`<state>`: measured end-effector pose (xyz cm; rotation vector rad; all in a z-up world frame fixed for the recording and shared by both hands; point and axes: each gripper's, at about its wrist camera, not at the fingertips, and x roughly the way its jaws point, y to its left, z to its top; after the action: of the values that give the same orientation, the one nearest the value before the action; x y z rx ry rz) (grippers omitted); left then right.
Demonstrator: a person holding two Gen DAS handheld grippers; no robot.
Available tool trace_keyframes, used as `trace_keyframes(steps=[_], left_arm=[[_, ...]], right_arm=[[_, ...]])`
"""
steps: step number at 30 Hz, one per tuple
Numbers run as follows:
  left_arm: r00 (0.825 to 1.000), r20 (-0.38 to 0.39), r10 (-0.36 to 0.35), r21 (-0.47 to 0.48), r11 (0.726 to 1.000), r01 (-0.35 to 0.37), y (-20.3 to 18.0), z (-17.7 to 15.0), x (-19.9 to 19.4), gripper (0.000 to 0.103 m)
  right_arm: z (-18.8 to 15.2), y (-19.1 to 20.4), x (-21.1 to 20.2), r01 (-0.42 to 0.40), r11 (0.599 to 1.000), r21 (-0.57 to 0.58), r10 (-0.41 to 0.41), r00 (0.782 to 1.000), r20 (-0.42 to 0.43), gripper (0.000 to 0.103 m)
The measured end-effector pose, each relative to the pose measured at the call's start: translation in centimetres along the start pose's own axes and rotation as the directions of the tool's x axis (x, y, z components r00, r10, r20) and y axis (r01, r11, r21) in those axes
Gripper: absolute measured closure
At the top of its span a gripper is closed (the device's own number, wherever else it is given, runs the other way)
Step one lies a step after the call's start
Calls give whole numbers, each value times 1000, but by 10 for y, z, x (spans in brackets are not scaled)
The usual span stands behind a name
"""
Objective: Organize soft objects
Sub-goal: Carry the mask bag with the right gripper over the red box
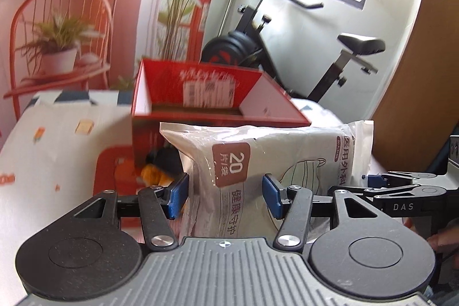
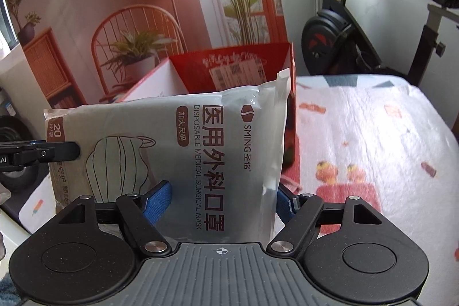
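One pack of masks (image 1: 258,159) (image 2: 200,151) shows in both views, printed with the number 20. One red box (image 1: 212,93) (image 2: 238,68) stands behind it, open at the top. Two grippers appear: the left gripper (image 1: 226,192) (image 2: 43,152) and the right gripper (image 2: 222,200) (image 1: 401,185), each with two blue pads. One exercise bike (image 1: 301,48) (image 2: 373,27) stands at the back. One patterned cloth (image 1: 57,151) (image 2: 373,139) lies underneath.

The mask pack (image 2: 183,151) stood just in front of the open box (image 1: 200,105), on the blanket (image 2: 373,134). Behind the box stood an exercise bike (image 1: 287,48) and a backdrop (image 2: 129,5).
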<state>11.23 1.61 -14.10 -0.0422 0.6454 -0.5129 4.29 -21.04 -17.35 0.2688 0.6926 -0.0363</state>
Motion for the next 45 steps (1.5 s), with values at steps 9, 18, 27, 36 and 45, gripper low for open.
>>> trace_keyframes(steps=[9, 18, 27, 36, 45], left_arm=[[998, 66, -10, 37, 999, 8, -10, 30, -1, 45], [991, 132, -7, 51, 999, 0, -14, 65, 13, 43], [992, 128, -14, -4, 1000, 15, 2, 97, 44, 43], [995, 99, 7, -31, 1000, -4, 19, 120, 81, 43], [997, 36, 64, -52, 997, -62, 36, 130, 122, 43]], right_arm=[[43, -8, -8, 1, 1000, -21, 1, 998, 69, 31], [89, -6, -3, 34, 996, -77, -25, 992, 124, 31], [133, -15, 25, 41, 990, -137, -20, 988, 152, 31], [157, -24, 73, 41, 982, -182, -15, 989, 145, 31], [159, -33, 124, 40, 986, -164, -28, 997, 76, 45]])
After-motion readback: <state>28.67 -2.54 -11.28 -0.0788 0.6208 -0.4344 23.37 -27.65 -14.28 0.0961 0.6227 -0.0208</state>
